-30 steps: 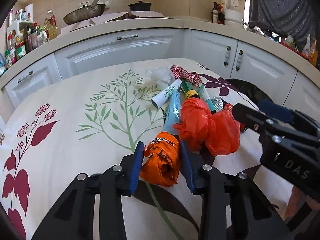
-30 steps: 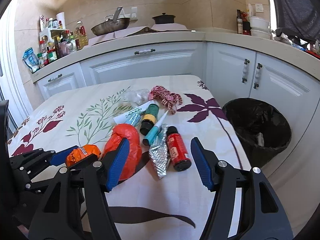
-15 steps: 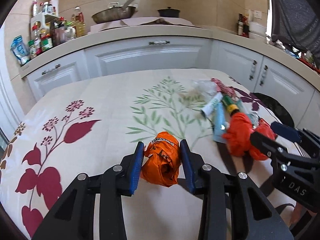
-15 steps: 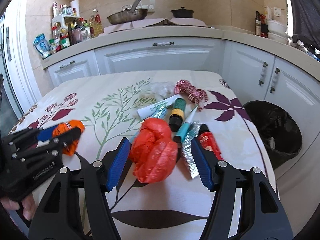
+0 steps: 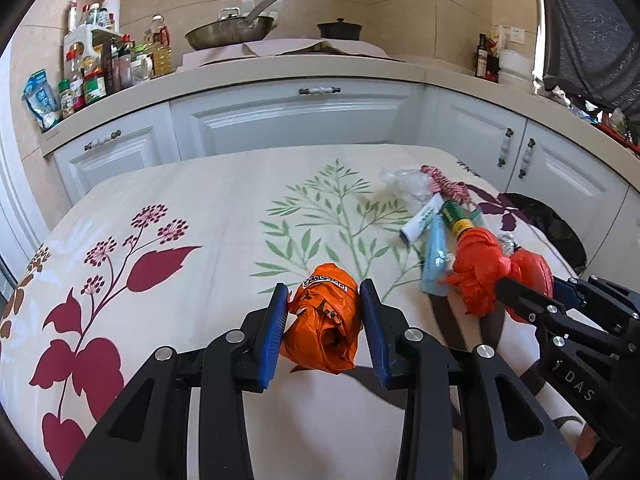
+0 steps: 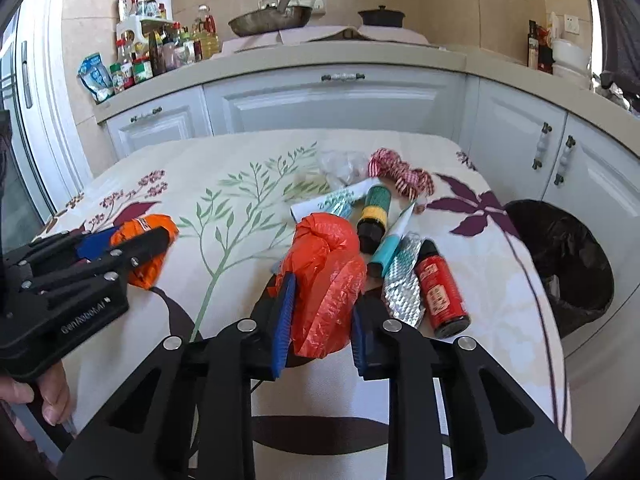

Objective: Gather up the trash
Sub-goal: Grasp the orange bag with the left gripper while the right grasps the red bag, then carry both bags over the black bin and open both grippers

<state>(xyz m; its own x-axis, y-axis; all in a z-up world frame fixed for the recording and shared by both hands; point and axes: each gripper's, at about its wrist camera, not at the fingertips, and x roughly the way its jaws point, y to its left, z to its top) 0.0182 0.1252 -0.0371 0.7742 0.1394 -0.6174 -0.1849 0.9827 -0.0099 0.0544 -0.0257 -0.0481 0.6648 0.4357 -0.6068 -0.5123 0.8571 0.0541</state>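
My left gripper (image 5: 323,296) is shut on a crumpled orange plastic bag (image 5: 326,320), held just above the floral tablecloth (image 5: 200,208). In the right wrist view the left gripper (image 6: 132,240) and orange bag (image 6: 154,224) show at the left, with a hand below them. My right gripper (image 6: 324,304) is closing its jaws on a red plastic bag (image 6: 324,252), and both blue pads press its sides. The red bag (image 5: 480,264) rests on the cloth at the near edge of a trash pile. A black-lined bin (image 6: 568,248) stands on the floor to the right of the table.
Behind the red bag lie a red bottle (image 6: 440,288), silver foil wrapper (image 6: 402,280), teal tube (image 6: 390,248), green bottle (image 6: 374,212), white tube (image 6: 340,200), checked ribbon (image 6: 400,170) and clear plastic (image 6: 340,164). White cabinets (image 6: 332,100) and a cluttered counter run behind the table.
The right gripper's jaws went from wide open to closed on the red bag. The left gripper carried the orange bag leftward, away from the pile.
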